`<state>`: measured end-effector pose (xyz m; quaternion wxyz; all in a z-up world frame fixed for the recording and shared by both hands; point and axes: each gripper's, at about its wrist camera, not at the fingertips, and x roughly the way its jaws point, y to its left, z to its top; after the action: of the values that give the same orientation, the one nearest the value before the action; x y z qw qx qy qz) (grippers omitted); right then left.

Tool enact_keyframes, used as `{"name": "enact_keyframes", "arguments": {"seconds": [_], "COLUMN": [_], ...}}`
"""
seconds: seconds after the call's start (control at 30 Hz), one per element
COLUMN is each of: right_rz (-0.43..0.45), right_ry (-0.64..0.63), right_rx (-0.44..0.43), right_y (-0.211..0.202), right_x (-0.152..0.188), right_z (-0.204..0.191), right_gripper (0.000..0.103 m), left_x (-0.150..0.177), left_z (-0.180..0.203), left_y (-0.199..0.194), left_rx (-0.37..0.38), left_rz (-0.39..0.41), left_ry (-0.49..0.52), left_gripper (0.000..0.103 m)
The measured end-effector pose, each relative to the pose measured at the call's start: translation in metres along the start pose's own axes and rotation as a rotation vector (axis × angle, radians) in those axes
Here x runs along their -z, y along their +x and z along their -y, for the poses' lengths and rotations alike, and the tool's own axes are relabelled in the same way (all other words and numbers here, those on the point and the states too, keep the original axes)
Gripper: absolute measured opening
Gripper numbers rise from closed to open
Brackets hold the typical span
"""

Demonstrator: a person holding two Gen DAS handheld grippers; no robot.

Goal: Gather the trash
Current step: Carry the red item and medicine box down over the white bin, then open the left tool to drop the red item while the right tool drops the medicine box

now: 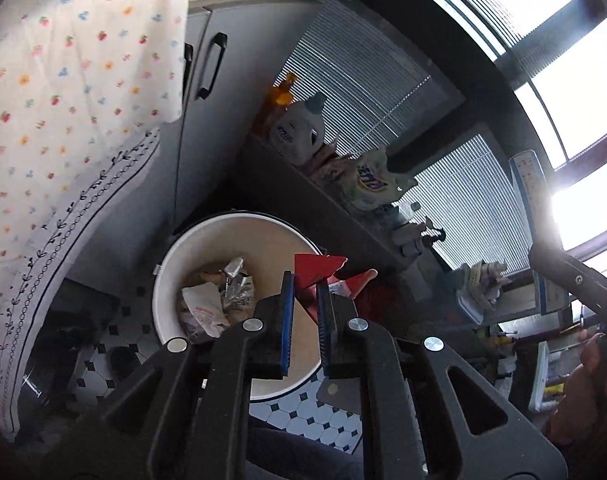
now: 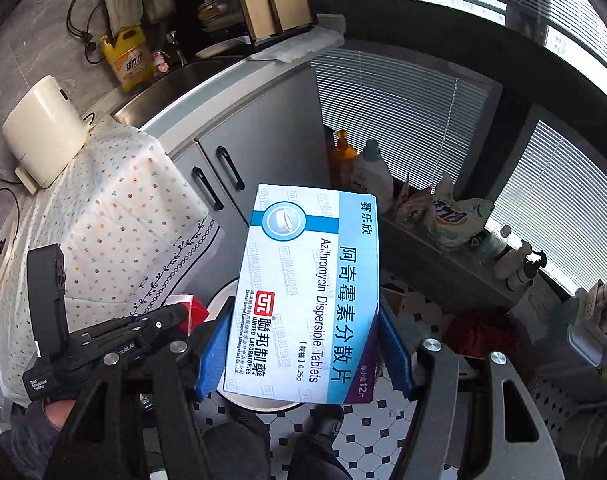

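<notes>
My left gripper (image 1: 303,312) is shut on a red paper carton (image 1: 317,270) and holds it over a round white trash bin (image 1: 171,264) on the floor. The bin holds crumpled foil and paper wrappers (image 1: 219,300). My right gripper (image 2: 303,344) is shut on a blue-and-white medicine box (image 2: 307,292), held above the same bin, whose rim (image 2: 223,296) shows behind the box. The left gripper with the red carton (image 2: 193,312) shows at the lower left of the right wrist view.
A table with a flowered cloth (image 2: 115,216) stands left of the bin. Grey cabinet doors (image 2: 239,152) lie behind it. A low ledge (image 1: 335,216) with detergent bottles and bags runs along the blinds on the right. The floor has black-and-white tiles (image 2: 367,432).
</notes>
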<state>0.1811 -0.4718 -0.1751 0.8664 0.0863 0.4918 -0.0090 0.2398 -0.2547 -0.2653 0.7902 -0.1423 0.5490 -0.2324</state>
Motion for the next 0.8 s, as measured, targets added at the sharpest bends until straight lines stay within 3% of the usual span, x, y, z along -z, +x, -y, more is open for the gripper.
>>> {"name": "enact_keyframes", "arguments": {"seconds": [0.07,0.13,0.17,0.37,0.8], "right_rz": [-0.003,-0.009,-0.012,-0.034,-0.103], "right_ry": [0.004,0.005,0.004,-0.021,-0.16], "right_rx": [0.005,0.002,-0.001,-0.048,-0.173], "right_y": [0.001,0.003,0.004,0.018,0.054], "right_x": [0.0,0.001,0.0,-0.002,0.001], "right_z": [0.006,0.01,0.01,-0.003,-0.074], "right_gripper": [0.064,0.064,0.064,0.064,0.069], "left_x": [0.001,0.0,0.0,-0.004,0.015], "left_z": [0.003,0.003,0.002,-0.012,-0.077], "left_y": [0.008,0.008,0.006,-0.012,-0.109], "left_rx": [0.013,0.023,0.023,-0.038,-0.235], "left_rz": [-0.023,-0.017,-0.008,0.035,0.204], "left_ry": [-0.003,-0.012,-0.012,-0.04,-0.183], "left_gripper": [0.03,0.058,0.061,0.063,0.072]}}
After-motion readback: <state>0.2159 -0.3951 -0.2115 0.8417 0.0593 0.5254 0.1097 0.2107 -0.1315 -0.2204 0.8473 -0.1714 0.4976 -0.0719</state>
